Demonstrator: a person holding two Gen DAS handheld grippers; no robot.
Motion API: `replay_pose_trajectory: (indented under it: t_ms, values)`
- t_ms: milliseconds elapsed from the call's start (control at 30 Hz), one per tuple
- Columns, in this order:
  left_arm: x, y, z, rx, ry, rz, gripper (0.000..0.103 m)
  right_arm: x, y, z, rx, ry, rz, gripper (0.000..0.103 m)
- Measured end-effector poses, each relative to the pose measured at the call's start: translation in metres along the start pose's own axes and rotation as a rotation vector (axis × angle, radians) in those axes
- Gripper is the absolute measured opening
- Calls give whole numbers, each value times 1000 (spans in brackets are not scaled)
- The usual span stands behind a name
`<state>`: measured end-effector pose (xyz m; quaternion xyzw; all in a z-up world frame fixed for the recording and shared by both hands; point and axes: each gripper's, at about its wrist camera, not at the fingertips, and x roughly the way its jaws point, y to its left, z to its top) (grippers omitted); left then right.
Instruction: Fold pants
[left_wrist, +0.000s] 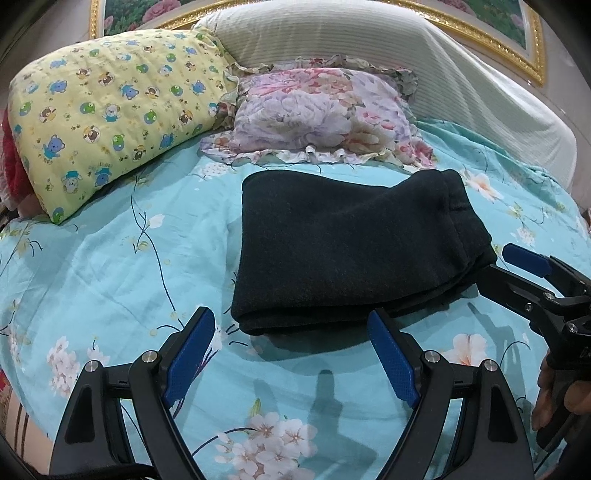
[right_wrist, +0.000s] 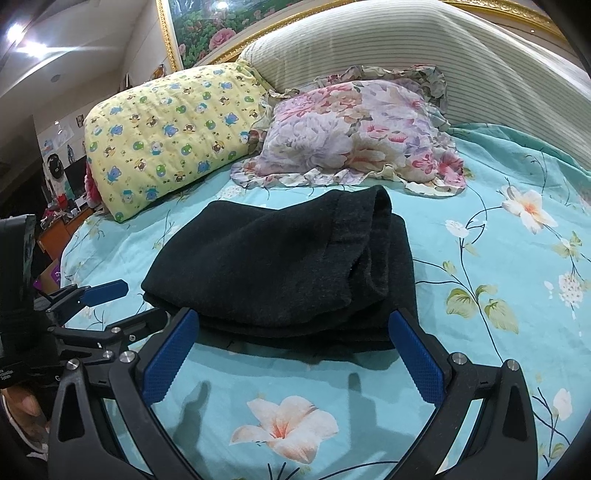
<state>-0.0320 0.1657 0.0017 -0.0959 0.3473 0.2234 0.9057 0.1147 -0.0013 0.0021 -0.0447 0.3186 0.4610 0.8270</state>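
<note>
Black folded pants (left_wrist: 343, 251) on floral bedsheet (left_wrist: 110, 266), left hand-held gripper (left_wrist: 295, 336) and right hand-held gripper (right_wrist: 295, 332) both spread apart, empty

A turquoise floral bedspread (right_wrist: 498, 258), 2 pillows (left_wrist: 110, 122) and a gold-framed painting (right_wrist: 207, 33).

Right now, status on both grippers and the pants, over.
Left gripper open, empty. Right gripper open, empty, jaws at the near edge. Dark folded fleece pants stacked flat on the turquoise floral bedsheet. Nothing in the way.
</note>
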Motion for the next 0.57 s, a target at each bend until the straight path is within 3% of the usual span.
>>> replay_pose_trajectory:
  t_ms: [567]
  values:
    - [-7, -6, 9, 0, -26, -16, 85, 0, -2, 2, 12, -6, 1, 102]
